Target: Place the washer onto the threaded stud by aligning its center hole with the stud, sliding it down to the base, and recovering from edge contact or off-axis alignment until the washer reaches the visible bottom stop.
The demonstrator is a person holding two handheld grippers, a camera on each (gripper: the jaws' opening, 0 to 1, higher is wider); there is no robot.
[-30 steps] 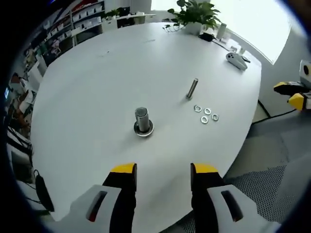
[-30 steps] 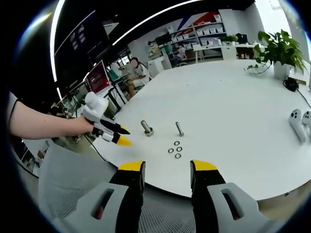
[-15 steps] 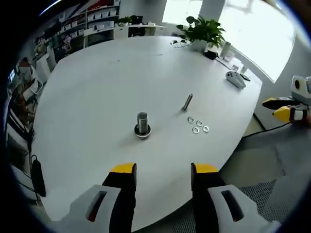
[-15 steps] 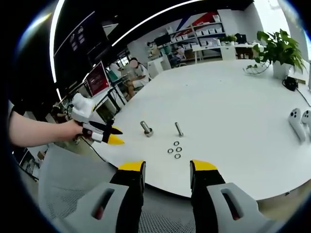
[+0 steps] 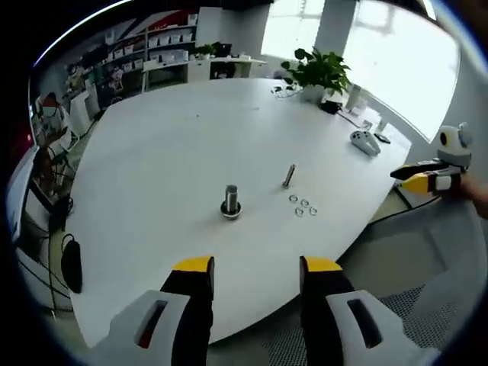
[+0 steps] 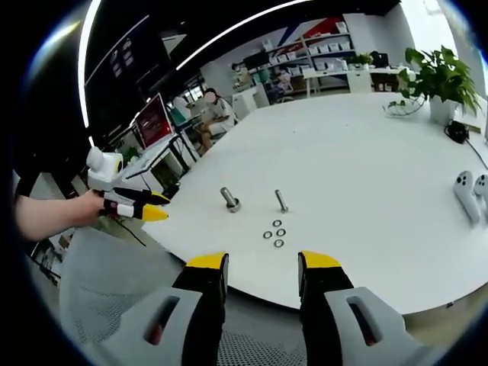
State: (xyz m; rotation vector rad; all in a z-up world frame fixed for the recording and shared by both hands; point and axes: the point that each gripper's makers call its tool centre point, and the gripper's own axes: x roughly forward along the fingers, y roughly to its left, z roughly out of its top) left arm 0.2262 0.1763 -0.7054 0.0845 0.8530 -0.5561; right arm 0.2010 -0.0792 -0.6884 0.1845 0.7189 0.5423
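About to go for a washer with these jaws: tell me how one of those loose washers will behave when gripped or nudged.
The washers look like thin flat metal rings lying on the smooth white table, so one will probably slide when nudged. Being so flat, an edge grip may be hard to get. It is probably stiff and light.

Over the last second the left gripper (image 6: 145, 207) has drawn back from the table (image 6: 366, 175): in the right gripper view it was beside the near edge, close to the wide stud (image 6: 229, 200), and now sits farther left and clear of the edge. In the left gripper view the wide stud, thin stud (image 5: 289, 175) and washers (image 5: 303, 207) have shrunk ahead of its jaws, with more tabletop showing. The right gripper (image 5: 418, 180) appears lower there.
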